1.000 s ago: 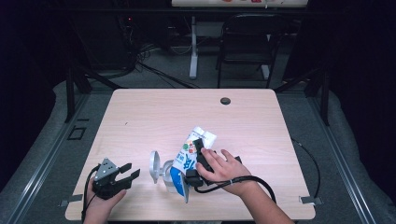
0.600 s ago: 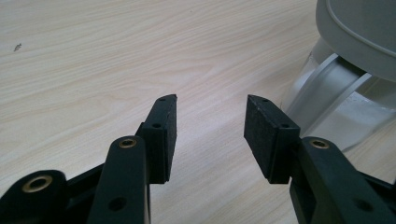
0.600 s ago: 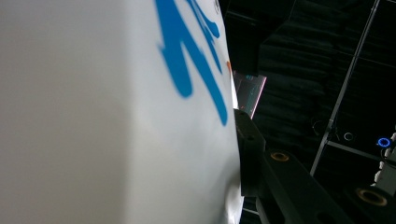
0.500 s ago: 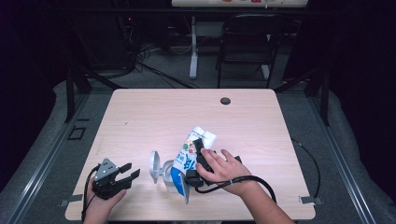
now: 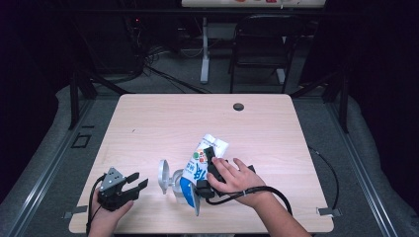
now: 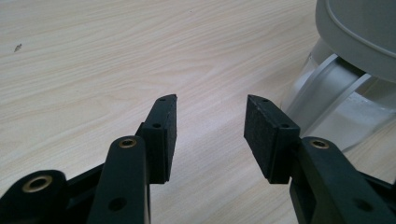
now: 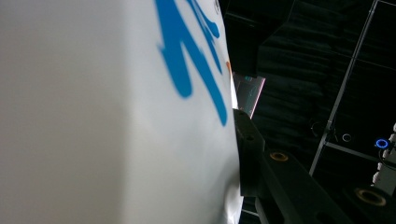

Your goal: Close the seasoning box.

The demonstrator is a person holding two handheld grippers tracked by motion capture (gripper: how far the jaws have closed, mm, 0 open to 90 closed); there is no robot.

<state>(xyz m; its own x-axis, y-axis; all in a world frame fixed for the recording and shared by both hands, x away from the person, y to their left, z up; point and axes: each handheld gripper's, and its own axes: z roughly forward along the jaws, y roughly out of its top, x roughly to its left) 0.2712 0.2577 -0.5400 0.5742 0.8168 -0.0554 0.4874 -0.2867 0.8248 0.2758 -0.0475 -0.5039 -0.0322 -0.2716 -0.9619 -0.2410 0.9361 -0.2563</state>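
White carton (image 5: 196,170) with blue lettering sits tilted, pinched in the right tool (image 5: 211,168); left tool (image 6: 210,126) spread.

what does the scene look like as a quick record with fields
surface: wooden table
right tongs: shut on the carton, tilted over the cup
cup: clear, hinged lid flipped up
left tongs: open, holding nothing, beside the cup, apart from it
table hole: far side
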